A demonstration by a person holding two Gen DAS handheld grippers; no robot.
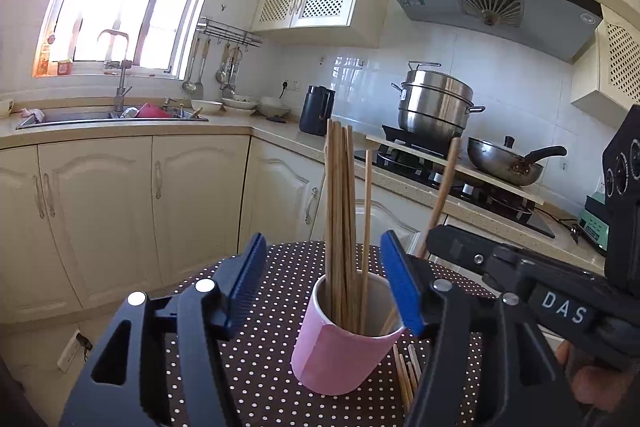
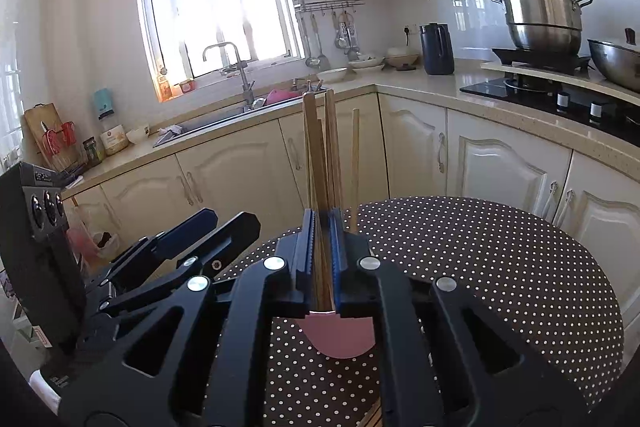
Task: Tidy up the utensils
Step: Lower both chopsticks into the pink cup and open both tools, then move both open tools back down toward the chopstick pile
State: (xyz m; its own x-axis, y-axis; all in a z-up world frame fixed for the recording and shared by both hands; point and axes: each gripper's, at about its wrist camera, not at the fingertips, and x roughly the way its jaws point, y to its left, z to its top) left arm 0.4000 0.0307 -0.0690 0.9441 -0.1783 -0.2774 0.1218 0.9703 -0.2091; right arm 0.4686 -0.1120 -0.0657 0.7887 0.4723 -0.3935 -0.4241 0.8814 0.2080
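Note:
A pink cup [image 1: 340, 351] stands on the round polka-dot table [image 1: 288, 267] and holds several wooden chopsticks [image 1: 340, 211] upright. My left gripper [image 1: 324, 275] is open, its blue pads on either side of the cup, not touching it. My right gripper [image 2: 322, 251] is shut on a chopstick bundle [image 2: 320, 155] just above the cup [image 2: 340, 339]; it also shows in the left wrist view [image 1: 452, 239], holding one chopstick [image 1: 444, 187] at a tilt. More chopsticks [image 1: 406, 371] lie on the table right of the cup.
Cream kitchen cabinets [image 1: 120, 211] and counter stand behind the table. A sink [image 1: 108, 115] with dishes is at the left, a black jug [image 1: 316, 111] in the corner, a steel steamer pot [image 1: 436, 107] and wok [image 1: 508, 163] on the stove at right.

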